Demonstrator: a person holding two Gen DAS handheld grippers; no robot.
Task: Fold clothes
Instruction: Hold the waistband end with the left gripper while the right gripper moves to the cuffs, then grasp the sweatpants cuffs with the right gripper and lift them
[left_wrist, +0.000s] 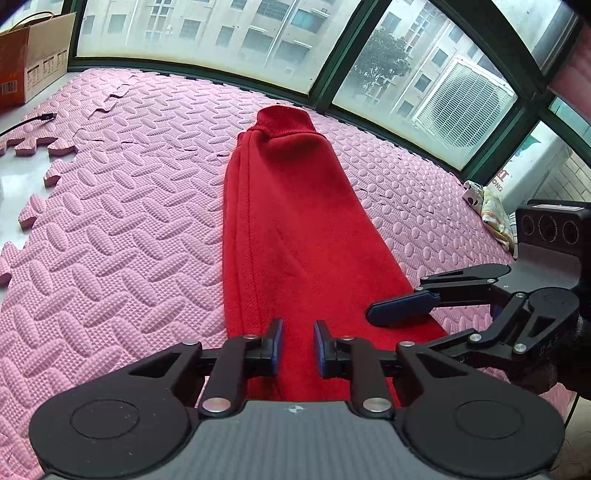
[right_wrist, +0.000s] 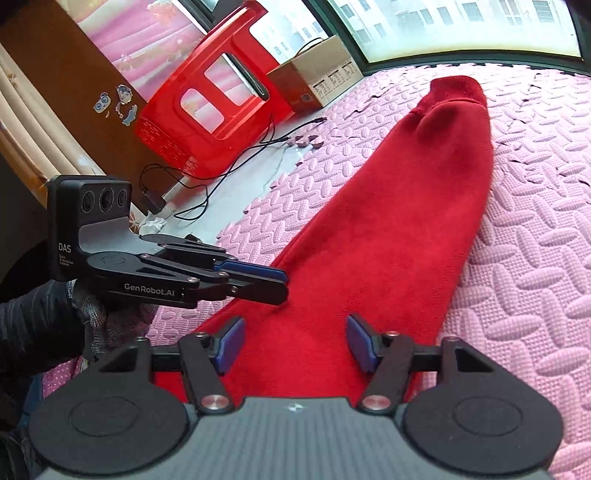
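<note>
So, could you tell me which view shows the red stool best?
The right wrist view: the red stool lies tipped on the floor beside the cardboard box. The left wrist view shows none of it, only the box.

The garment (left_wrist: 295, 229) is plain red with a ribbed collar. Under it, the mat (left_wrist: 122, 236) is pink, embossed with ovals. Beside the mat, the stool (right_wrist: 210, 99) is red.

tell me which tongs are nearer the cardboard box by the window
Left. The left tongs sit on the cardboard box side of the red garment; the right tongs are across it.
</note>
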